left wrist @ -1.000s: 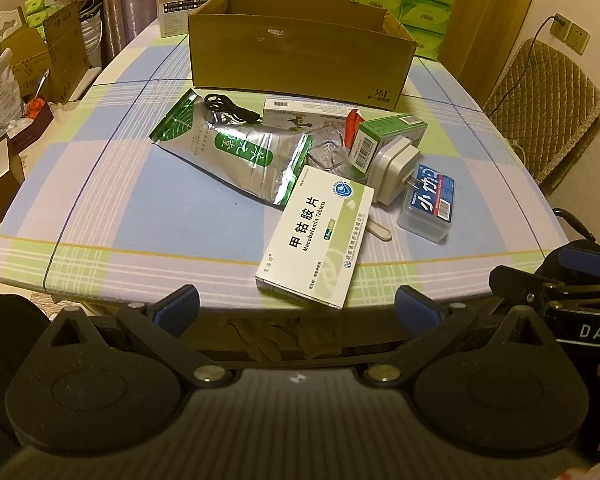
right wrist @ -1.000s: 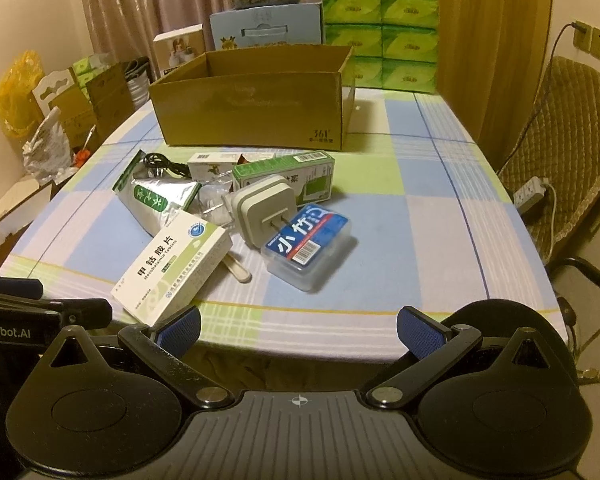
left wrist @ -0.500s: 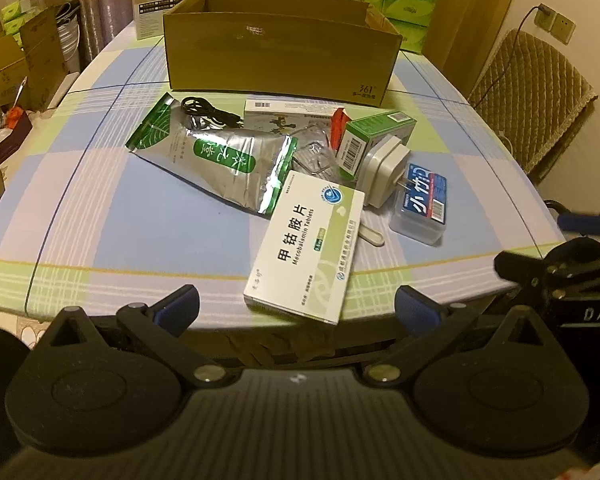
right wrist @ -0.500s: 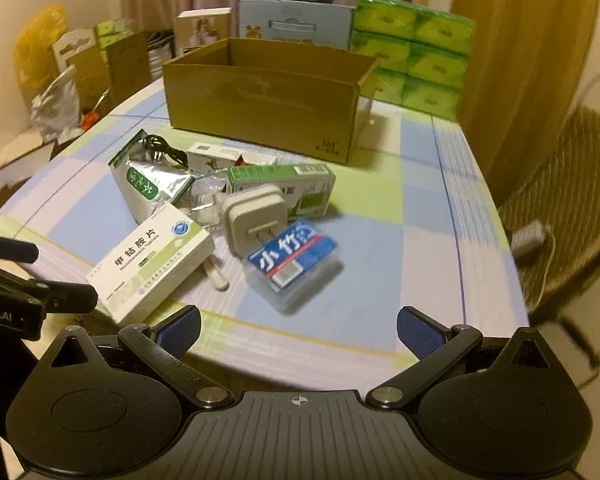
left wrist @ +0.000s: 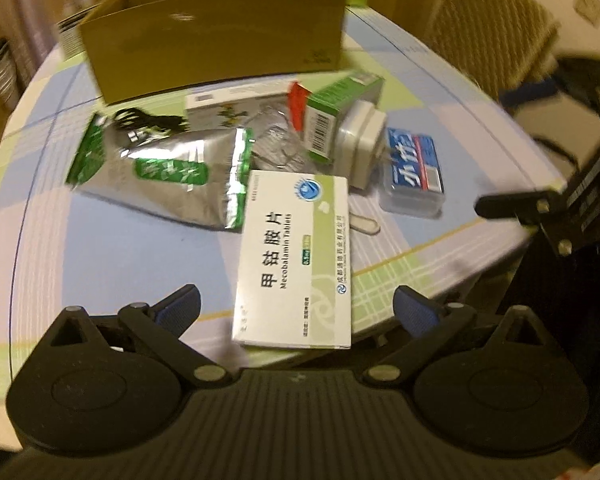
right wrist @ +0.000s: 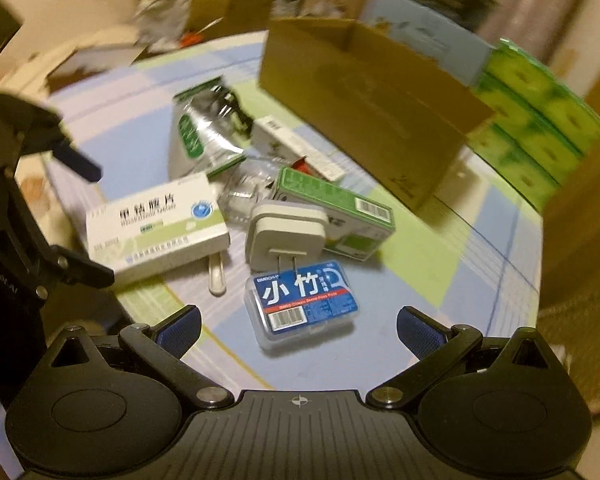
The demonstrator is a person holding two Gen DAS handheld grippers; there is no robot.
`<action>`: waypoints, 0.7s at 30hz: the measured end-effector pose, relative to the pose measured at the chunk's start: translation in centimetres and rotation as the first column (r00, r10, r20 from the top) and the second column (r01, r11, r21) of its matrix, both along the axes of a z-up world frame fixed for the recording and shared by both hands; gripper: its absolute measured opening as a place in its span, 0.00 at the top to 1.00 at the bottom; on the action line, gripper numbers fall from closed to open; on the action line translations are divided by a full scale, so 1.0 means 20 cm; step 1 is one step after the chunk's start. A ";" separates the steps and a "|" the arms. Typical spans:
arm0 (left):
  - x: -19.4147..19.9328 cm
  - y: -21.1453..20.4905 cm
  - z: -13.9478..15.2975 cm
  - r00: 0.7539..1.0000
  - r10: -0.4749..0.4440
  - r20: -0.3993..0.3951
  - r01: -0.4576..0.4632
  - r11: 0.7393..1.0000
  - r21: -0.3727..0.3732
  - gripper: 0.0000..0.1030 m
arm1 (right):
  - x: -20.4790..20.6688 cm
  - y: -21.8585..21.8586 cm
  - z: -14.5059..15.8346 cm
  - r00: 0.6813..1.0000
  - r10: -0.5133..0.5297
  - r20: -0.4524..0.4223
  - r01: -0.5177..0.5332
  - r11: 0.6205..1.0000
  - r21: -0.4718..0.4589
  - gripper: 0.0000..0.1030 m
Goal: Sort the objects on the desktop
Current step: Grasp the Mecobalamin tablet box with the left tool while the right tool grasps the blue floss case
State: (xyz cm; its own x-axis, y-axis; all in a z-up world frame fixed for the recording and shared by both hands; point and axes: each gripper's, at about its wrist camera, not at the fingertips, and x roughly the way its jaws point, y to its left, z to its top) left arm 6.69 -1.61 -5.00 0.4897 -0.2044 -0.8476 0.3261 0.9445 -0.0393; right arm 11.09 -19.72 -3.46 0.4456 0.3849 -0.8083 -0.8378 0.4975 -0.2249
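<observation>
Left tongs (left wrist: 296, 306) spread, empty, over white tablet box (left wrist: 296, 256); right tongs (right wrist: 298, 324) spread, empty, near blue floss case (right wrist: 304, 302) on surface (left wrist: 120, 248).

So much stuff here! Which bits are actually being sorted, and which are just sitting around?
Being sorted: tablet box, foil pouch, white plug, blue case, green box, cardboard box.

Just around: tissue packs, wicker chair.
</observation>
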 end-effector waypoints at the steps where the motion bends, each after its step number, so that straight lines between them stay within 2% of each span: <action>1: 0.01 -0.01 -0.01 1.000 -0.016 -0.009 0.016 1.000 0.002 0.07 | 0.02 0.01 -0.02 1.000 0.023 -0.005 -0.023 1.000 -0.018 0.02; 7: 0.10 -0.03 -0.10 0.997 -0.052 -0.054 0.053 0.999 0.008 0.16 | 0.13 0.03 -0.09 0.993 0.112 -0.034 -0.115 0.991 -0.076 0.02; 12: 0.15 -0.03 -0.15 0.995 -0.063 -0.078 0.064 0.998 0.013 0.24 | 0.20 0.05 -0.13 0.987 0.148 -0.065 -0.154 0.983 -0.098 0.02; 15: 0.18 -0.03 -0.17 0.995 -0.060 -0.084 0.062 0.998 0.014 0.32 | 0.24 0.06 -0.17 0.982 0.164 -0.089 -0.173 0.979 -0.106 0.02; 21: 0.20 -0.02 -0.17 0.996 -0.052 -0.075 0.053 0.999 0.013 0.34 | 0.30 0.11 -0.24 0.973 0.198 -0.121 -0.213 0.968 -0.129 0.02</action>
State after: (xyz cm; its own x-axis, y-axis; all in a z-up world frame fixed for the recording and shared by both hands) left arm 10.77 -1.92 -8.38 0.4139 -0.2152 -0.8845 0.3717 0.9269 -0.0516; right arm 17.16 -17.51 -8.31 0.2768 0.3390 -0.8991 -0.9418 0.2817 -0.1837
